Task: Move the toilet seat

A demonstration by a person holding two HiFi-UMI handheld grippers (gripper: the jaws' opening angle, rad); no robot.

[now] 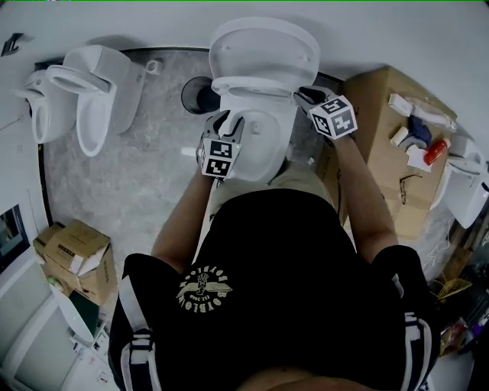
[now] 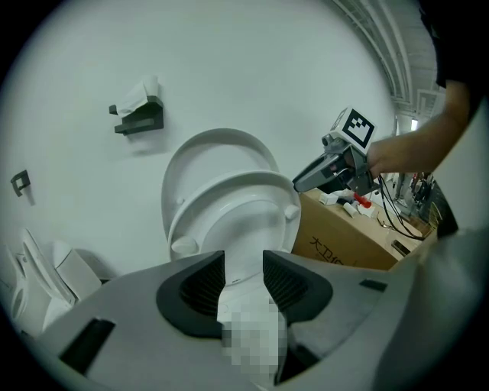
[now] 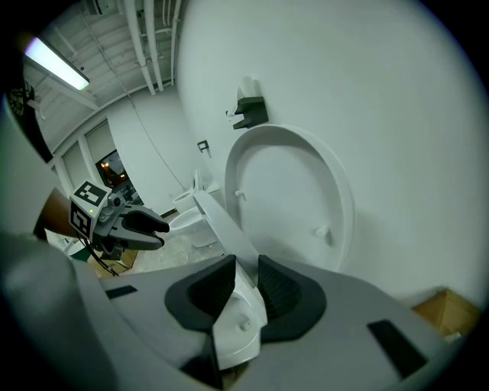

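Head view: clamps the toilet seat [image 1: 263,84] by its right edge with the right gripper [image 1: 299,95]. Holds the left gripper [image 1: 224,116] near the left rim of the bowl [image 1: 256,149]. Finds the lid [image 1: 263,46] upright against the wall [image 1: 114,23], a cardboard box [image 1: 374,99] close on the right, a black round tub [image 1: 197,95] just beside on the left, and bare grey floor [image 1: 145,176] beyond.

Left gripper view: shows jaws wide apart, gripping nothing, only the toilet's white past the gap. Shows the seat's underside half raised.

Right gripper view: pinches the seat's thin rim, jaws narrow. Leaves a wedge of room up to the lid.
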